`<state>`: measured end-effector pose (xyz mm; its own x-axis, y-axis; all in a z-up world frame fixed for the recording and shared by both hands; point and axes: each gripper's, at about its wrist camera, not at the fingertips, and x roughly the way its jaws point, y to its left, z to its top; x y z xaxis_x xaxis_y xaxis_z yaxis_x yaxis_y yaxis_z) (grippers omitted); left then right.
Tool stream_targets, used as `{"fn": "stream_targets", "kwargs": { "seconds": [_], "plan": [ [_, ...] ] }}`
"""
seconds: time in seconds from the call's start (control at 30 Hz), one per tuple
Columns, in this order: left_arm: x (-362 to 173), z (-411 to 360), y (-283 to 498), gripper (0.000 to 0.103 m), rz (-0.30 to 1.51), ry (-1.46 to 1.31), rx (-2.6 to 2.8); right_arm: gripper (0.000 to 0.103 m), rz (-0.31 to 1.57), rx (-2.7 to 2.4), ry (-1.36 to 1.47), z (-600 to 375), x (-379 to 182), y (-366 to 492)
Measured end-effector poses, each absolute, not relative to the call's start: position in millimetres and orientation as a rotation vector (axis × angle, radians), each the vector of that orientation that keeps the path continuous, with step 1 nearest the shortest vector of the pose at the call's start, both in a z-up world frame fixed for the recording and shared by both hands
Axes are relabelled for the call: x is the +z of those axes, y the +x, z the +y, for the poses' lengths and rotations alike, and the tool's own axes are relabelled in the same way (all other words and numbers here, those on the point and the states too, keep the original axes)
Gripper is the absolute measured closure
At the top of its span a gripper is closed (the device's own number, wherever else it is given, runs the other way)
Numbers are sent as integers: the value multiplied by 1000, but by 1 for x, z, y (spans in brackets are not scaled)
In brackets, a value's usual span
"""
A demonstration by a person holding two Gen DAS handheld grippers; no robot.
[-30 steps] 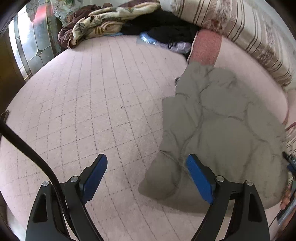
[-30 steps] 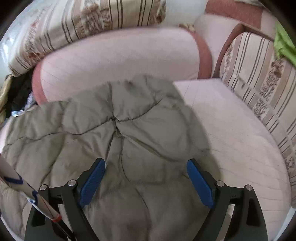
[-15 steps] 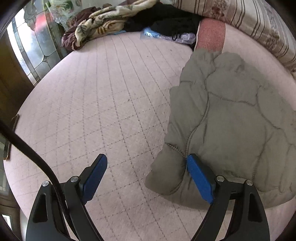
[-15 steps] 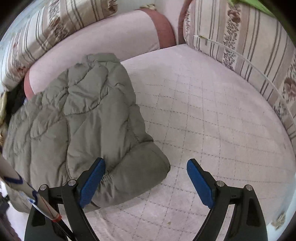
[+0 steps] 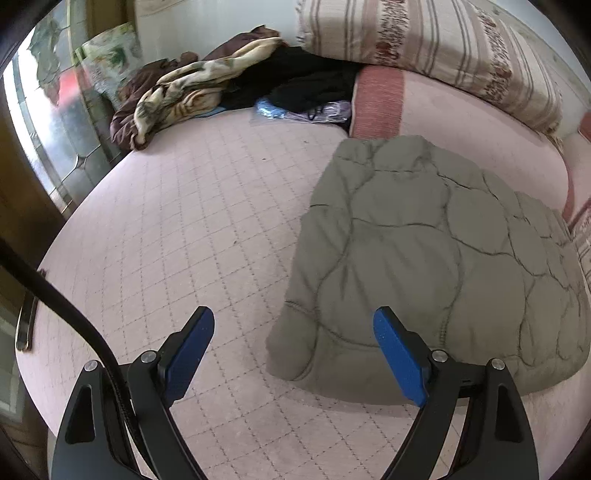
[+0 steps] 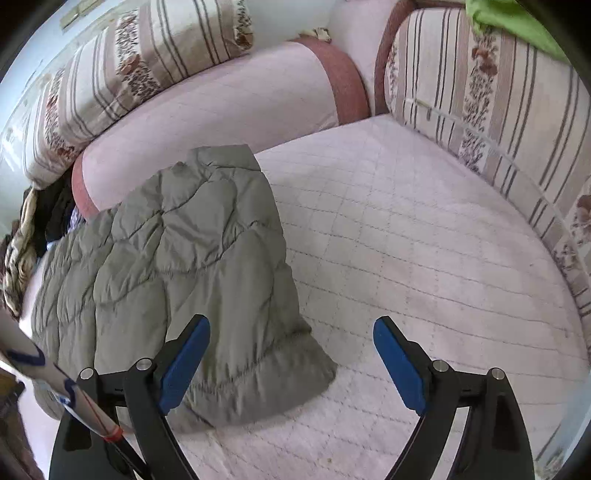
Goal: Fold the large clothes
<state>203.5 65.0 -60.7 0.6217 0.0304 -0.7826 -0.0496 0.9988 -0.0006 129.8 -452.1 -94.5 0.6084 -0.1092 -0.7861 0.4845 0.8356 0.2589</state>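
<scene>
A grey-green quilted jacket (image 5: 424, 251) lies folded into a thick bundle on the pink quilted sofa seat (image 5: 184, 229), its far end against the pink bolster. My left gripper (image 5: 293, 343) hangs open above the bundle's near left corner, with the right pad over the fabric and nothing held. In the right wrist view the same jacket (image 6: 177, 266) fills the left half. My right gripper (image 6: 291, 354) is open over its near right corner, its left pad above the fabric and its right pad over the bare seat (image 6: 424, 258).
A pile of patterned, brown and black clothes (image 5: 221, 85) sits at the far left of the seat beside a window. Striped floral cushions (image 6: 498, 110) line the back and right side. A pink bolster (image 6: 221, 110) runs behind the jacket. A green cloth (image 6: 517, 26) hangs top right.
Both grippers have pulled back from the jacket and risen; they stayed open. The right gripper swung right from above the jacket's middle to its near right corner. The jacket lies still.
</scene>
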Motion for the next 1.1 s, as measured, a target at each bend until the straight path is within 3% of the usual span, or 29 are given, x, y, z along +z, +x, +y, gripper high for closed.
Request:
{"fn": "stream_targets", "kwargs": {
  "seconds": [0.3, 0.63, 0.9, 1.1],
  "plan": [
    [-71, 60, 220, 15, 949, -40, 27, 9, 872, -322, 620, -478, -117, 155],
    [-82, 67, 226, 15, 1004, -124, -14, 8, 870, -263, 700, -479, -136, 126],
    [-72, 106, 245, 15, 945, -330, -107, 4, 909, -146, 736, -481, -149, 160],
    [-119, 128, 304, 16, 1066, -535, -367, 0, 948, -70, 760, -482, -169, 198]
  ]
}}
